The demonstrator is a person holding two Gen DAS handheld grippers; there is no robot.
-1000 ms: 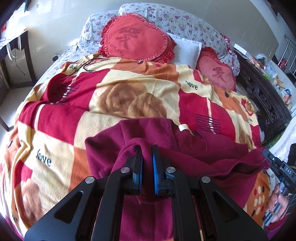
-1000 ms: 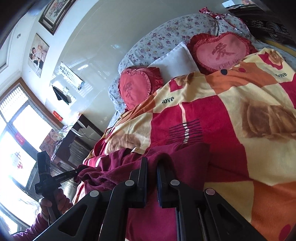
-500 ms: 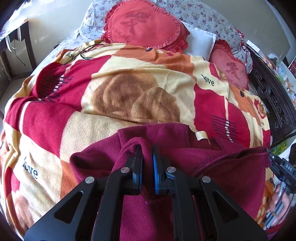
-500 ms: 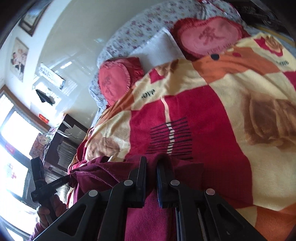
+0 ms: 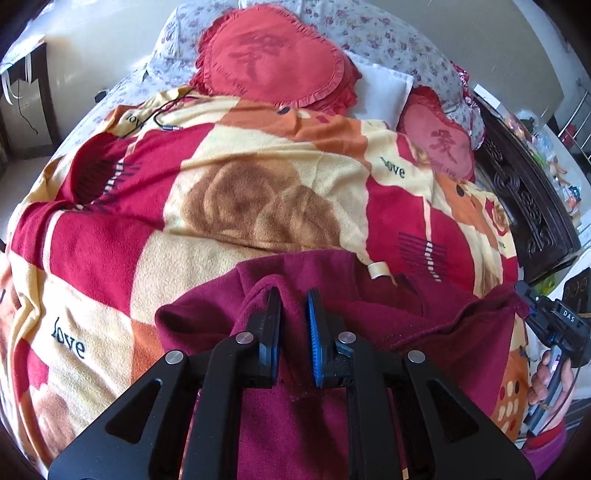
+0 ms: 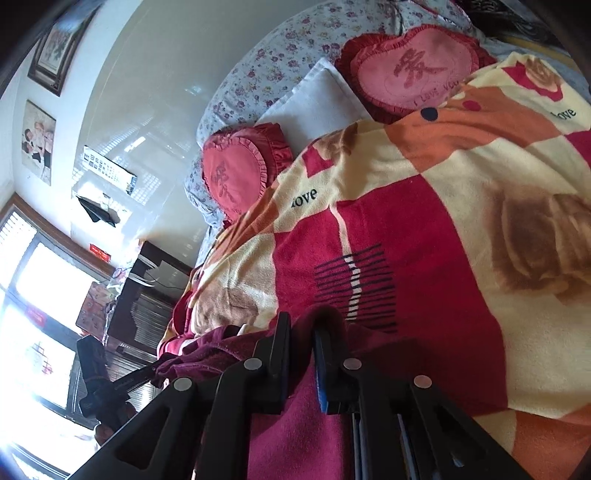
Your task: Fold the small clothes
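Your left gripper (image 5: 293,295) pinches a raised fold of the maroon fleece garment (image 5: 424,314) at the near edge of the bed, its narrow jaws having just eased apart a little with the cloth packed between them. To the right, your right gripper (image 6: 301,321) clamps the garment's other end the same way (cloth fills its slim gap too), and your hand (image 5: 546,376) wraps its handle. The garment sags between the two tools and lies on a red, cream and orange blanket (image 5: 258,206) printed "love". Farther back rest a large red heart cushion (image 5: 273,55), a white pillow (image 5: 384,85) and a smaller heart cushion (image 5: 439,144), with floral pillows (image 5: 388,33) at the far end.
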